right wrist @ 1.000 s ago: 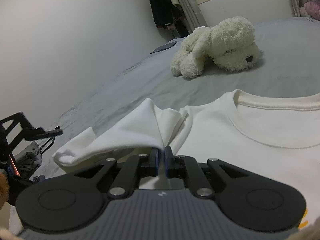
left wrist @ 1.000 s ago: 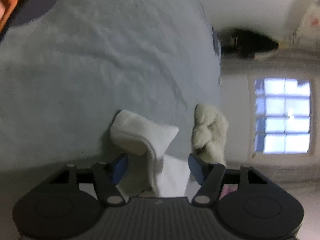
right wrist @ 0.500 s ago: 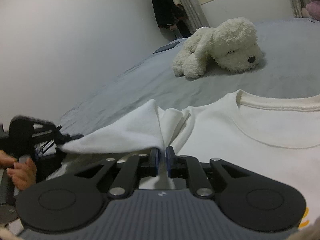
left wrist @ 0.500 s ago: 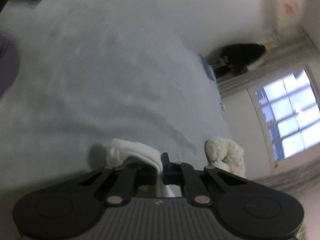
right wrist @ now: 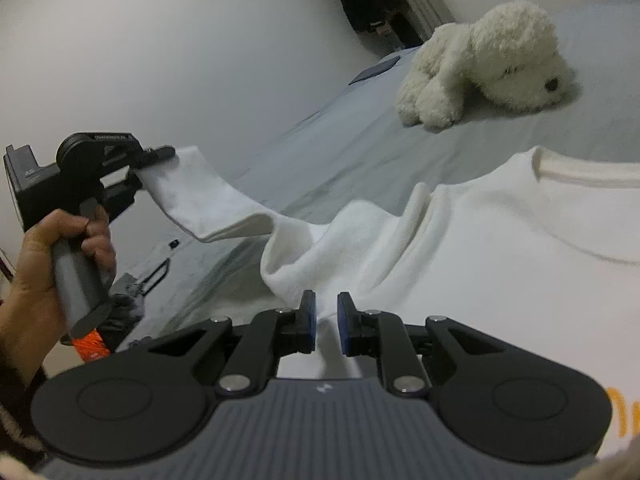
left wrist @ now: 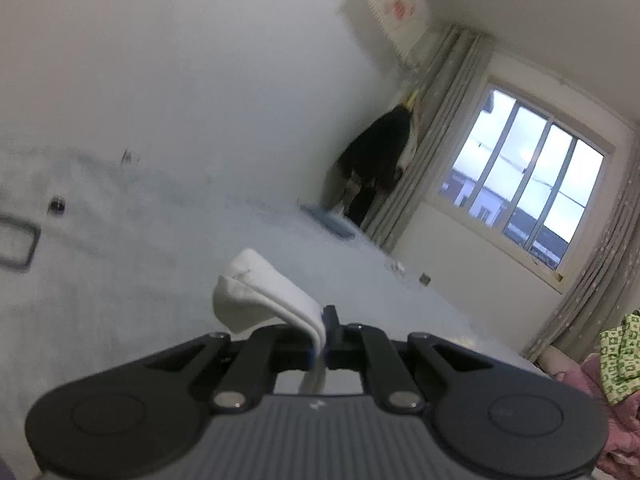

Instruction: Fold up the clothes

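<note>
On the bed [right wrist: 320,140], near its left edge where the grey cover runs along the wall, a white sweatshirt [right wrist: 500,248] lies spread face up, collar toward the plush dog [right wrist: 488,64] further up the bed. The left tool [left wrist: 323,336] is pressed together on the cuff of the sleeve [right wrist: 192,196], which hangs in a slack arc from that pinch down to the shoulder. A hand [right wrist: 52,248] grips the tool's handle out past the bed's edge. The right tool [right wrist: 326,324] sits low over the bunched fabric at the shoulder, its jaws opening; cloth still lies between them, but the pads no longer seem to press it.

The garment looks soft, thick and light, limp enough to sag wherever it is unsupported, and likely to drag the body along if the sleeve is pulled hard. It is not fragile or slippery. The doubled hem at the cuff is probably the firmest hold; the shoulder seam suits a second pinch for laying the sleeve across the chest.
</note>
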A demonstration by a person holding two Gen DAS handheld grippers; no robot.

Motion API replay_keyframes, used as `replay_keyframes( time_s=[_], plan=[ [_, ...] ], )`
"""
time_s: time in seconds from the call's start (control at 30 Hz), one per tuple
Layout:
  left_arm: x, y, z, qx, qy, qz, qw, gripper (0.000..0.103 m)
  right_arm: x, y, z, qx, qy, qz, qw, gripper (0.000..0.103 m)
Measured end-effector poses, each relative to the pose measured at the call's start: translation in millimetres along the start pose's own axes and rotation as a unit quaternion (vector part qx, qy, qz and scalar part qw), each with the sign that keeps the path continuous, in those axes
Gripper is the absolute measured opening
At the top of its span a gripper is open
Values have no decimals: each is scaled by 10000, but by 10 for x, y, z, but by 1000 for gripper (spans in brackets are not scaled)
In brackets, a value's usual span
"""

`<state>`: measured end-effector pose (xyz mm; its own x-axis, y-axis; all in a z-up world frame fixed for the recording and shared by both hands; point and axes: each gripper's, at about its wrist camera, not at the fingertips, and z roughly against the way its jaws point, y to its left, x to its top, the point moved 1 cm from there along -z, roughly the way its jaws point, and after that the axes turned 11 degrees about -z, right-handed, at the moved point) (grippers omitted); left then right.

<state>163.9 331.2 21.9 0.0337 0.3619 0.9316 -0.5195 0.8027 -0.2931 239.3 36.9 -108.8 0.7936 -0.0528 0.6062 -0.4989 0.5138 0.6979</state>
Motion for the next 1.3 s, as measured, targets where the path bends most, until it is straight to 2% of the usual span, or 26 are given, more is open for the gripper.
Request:
replay_keyframes(
  time_s=[0.17,0.3,0.37,0.57,0.7,0.77,0.9,0.97,1.0,1.03,1.07,1.17,1.3],
  plan=[
    [94,58,-15,174,-229,-126,9995,4,18,-26,-1,220,37,-269,9994,18],
    [72,60,16,389,-311,-349,9981,4,-15,-13,-12,224,108,-302,9992,18],
    [83,24,-60,562,-334,-428,9969,4,-31,-1,-14,206,136,-275,9993,18],
    [148,86,-215,1399,-273,-465,9887,4,-26,-27,-22,242,145,-356,9990,18],
    [149,45,-326,2273,-147,-762,9707,6,-39,-30,-9,242,156,-374,9989,18],
    [172,51,-361,2604,-95,-861,9616,11,-43,-32,-9,224,171,-367,9989,18],
    [251,46,-389,3485,43,-824,9337,16,-46,-41,-7,239,190,-380,9988,18],
    [305,61,-373,3894,-1,-750,9180,27,-45,-43,-9,221,195,-388,9988,18],
    [353,75,-366,4006,-26,-746,9132,30,-44,-46,-12,218,205,-395,9988,19],
    [388,81,-362,4026,-36,-764,9122,38,-41,-48,-16,222,209,-401,9987,18],
    [423,86,-357,4043,-47,-779,9113,42,-39,-46,-13,226,207,-404,9987,19],
    [487,65,-297,3918,-72,-734,9171,47,-40,-43,-12,224,211,-404,9987,19],
    [398,0,-294,3525,191,-537,9341,56,-32,-45,-10,219,211,-406,9987,19]
  ],
)
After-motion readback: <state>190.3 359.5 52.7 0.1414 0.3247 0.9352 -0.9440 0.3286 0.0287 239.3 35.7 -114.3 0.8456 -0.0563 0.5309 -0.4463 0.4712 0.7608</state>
